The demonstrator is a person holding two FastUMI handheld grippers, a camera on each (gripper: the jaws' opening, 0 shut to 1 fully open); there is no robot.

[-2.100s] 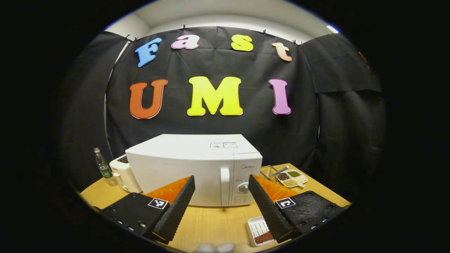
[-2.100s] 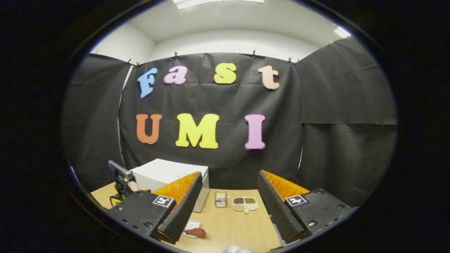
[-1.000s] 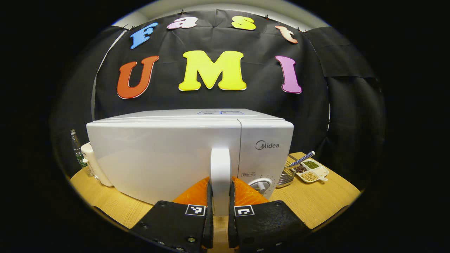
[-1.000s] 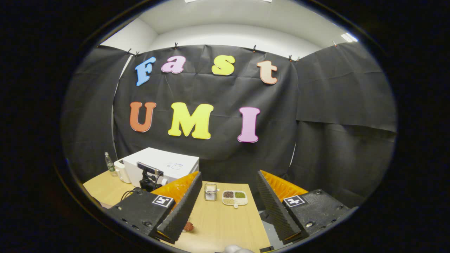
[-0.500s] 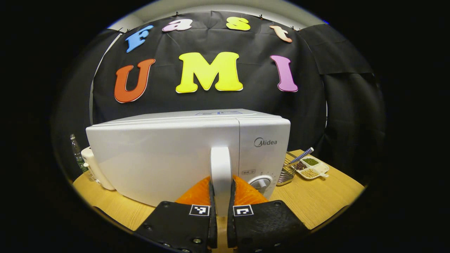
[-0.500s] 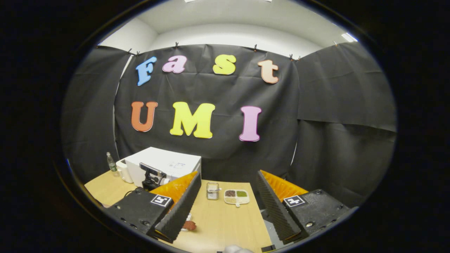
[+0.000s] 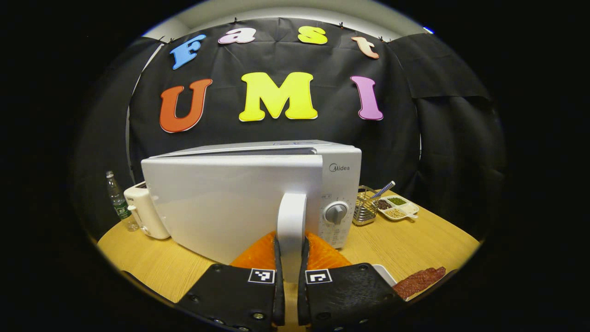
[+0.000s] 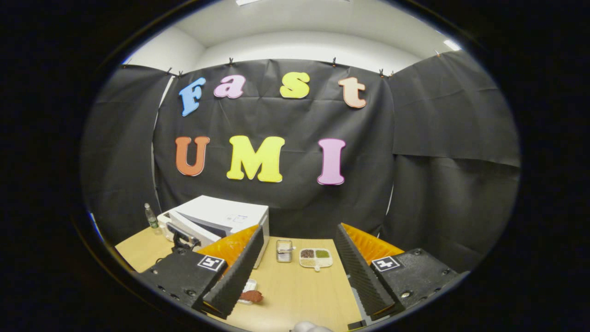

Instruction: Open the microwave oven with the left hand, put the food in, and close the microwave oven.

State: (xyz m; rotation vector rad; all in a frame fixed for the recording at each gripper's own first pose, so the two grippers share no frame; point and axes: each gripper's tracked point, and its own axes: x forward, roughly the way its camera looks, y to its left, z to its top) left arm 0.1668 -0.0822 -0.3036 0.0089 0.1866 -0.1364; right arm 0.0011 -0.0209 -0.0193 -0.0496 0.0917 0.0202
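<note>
In the left gripper view, the left claw [image 7: 290,258] points level and straight at the front of the white microwave oven [image 7: 258,193], its two fingers upright and pressed on either side of the door's vertical white handle [image 7: 291,230]. The door [image 7: 230,203] stands slightly ajar: its right edge sits forward of the control panel, where a round dial [image 7: 336,212] shows, and a dark gap runs along the top of the door. On the wooden tabletop [image 7: 415,240], to the right of the oven, are a small wire basket [image 7: 365,211] and a divided dish of beans [image 7: 397,207]; to its left are a white toaster [image 7: 145,210] and a clear bottle [image 7: 117,200]. At lower right, a white tray [image 7: 385,275] carries the food [image 7: 419,281], a reddish-brown strip. In the right gripper view, the right claw [image 8: 295,263] is held level above the near edge of the tabletop [image 8: 299,290], its fingers spread wide with nothing between them. Far left, the oven [image 8: 221,219] shows its door swung partly out, with the left claw [image 8: 182,237] at it. The food [image 8: 252,296] lies beside the right claw's left finger, well short of the oven.
</note>
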